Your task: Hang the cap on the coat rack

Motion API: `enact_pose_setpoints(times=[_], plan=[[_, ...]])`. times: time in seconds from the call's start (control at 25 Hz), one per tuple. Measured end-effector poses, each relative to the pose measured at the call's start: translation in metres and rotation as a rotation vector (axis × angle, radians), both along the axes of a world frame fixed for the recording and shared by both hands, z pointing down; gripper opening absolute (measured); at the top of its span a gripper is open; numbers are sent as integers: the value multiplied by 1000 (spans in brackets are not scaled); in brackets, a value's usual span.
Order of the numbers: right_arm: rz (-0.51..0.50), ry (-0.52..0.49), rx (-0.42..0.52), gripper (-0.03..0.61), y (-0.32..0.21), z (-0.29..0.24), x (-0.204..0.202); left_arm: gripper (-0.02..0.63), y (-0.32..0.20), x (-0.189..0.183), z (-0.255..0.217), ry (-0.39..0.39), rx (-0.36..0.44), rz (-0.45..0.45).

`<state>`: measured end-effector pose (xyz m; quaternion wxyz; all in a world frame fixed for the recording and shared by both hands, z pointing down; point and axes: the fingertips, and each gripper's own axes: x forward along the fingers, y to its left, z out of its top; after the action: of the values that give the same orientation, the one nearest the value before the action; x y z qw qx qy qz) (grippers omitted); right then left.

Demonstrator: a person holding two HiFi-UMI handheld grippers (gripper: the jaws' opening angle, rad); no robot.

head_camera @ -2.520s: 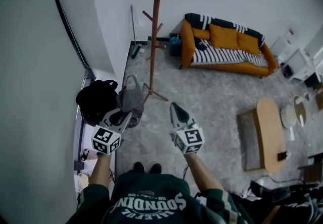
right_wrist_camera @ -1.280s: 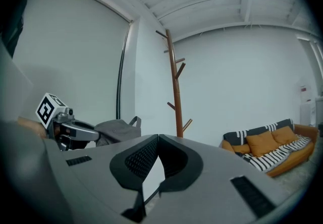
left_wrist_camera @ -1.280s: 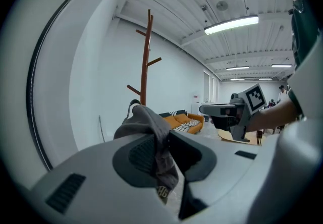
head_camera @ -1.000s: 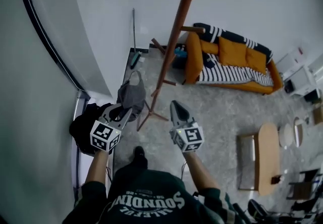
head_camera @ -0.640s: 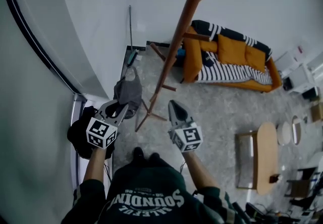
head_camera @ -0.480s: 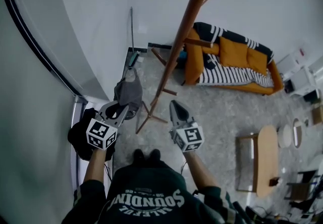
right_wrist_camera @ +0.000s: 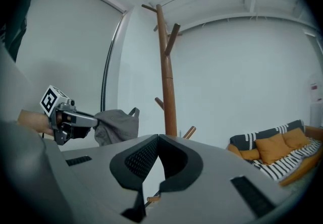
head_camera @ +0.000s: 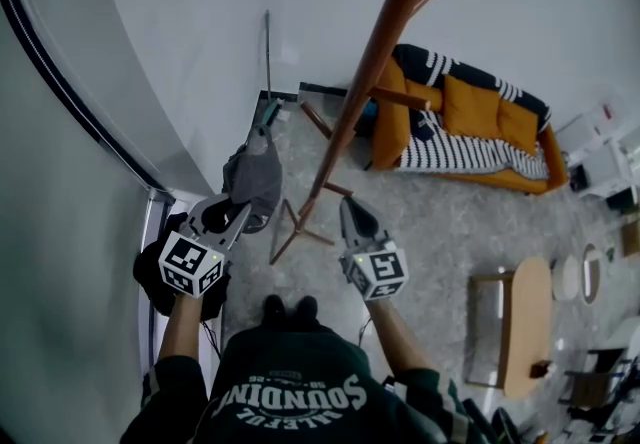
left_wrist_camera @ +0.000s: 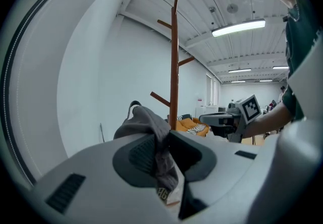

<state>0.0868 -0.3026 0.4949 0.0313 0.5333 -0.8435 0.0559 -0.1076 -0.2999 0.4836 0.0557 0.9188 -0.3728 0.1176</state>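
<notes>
My left gripper [head_camera: 242, 207] is shut on the grey cap [head_camera: 256, 175], which sticks out beyond its jaws; in the left gripper view the cap [left_wrist_camera: 146, 127] is pinched between the pads with its strap loop up. The brown wooden coat rack [head_camera: 372, 57] stands just right of the cap, its pole [left_wrist_camera: 174, 66] with angled pegs straight ahead. My right gripper [head_camera: 353, 217] is shut and holds nothing, level with the left one and right of the rack's foot. From the right gripper view the rack [right_wrist_camera: 166, 74] rises in the middle and the cap [right_wrist_camera: 117, 124] hangs at its left.
An orange sofa [head_camera: 470, 127] with striped throws stands against the far wall. A wooden coffee table [head_camera: 525, 317] is at the right. A black bag [head_camera: 155, 267] lies by the left wall under my left hand. A long-handled tool [head_camera: 268, 62] leans in the corner.
The left gripper has lifted the cap a little higher and nearer the rack's pole. The view has closed in on the rack. The right gripper has barely moved.
</notes>
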Motion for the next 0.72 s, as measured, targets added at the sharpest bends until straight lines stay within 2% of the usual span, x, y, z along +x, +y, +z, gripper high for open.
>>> enact_pose_setpoints(times=[0.32, 0.52, 0.72], plan=[[-1, 4, -7, 0, -4, -2, 3, 75, -19, 4, -49, 40, 62, 54], [9, 10, 4, 0, -9, -4, 8, 75, -27, 15, -72, 44, 89, 133], [32, 12, 3, 0, -11, 1, 18, 75, -36, 29, -74, 31, 96, 205]])
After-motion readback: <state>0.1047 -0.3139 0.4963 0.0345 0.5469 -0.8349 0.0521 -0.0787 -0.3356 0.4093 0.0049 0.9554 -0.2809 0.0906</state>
